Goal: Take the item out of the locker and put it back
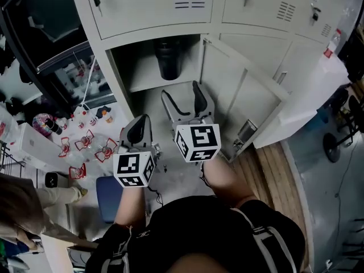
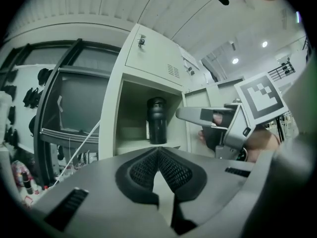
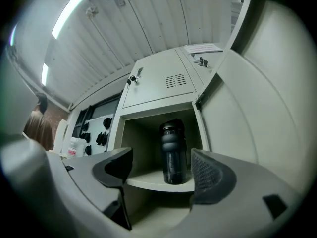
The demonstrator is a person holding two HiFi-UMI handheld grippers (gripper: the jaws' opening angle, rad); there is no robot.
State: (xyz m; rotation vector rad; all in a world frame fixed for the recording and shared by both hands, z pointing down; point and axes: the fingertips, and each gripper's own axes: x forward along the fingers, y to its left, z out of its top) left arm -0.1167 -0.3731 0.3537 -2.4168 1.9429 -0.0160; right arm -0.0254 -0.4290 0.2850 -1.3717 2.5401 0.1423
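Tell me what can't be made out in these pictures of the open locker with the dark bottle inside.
- Head view: the grey metal locker's top edge shadows the cap of the dark plastic bottle.
- All views: the bottle's contents can't be seen because its body is too dark.
- Right gripper view: the space below the pale shelf is covered by the right gripper.

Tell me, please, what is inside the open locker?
A dark bottle stands upright on the shelf of the open locker; nothing else shows there. The back wall directly behind the bottle is covered by it.
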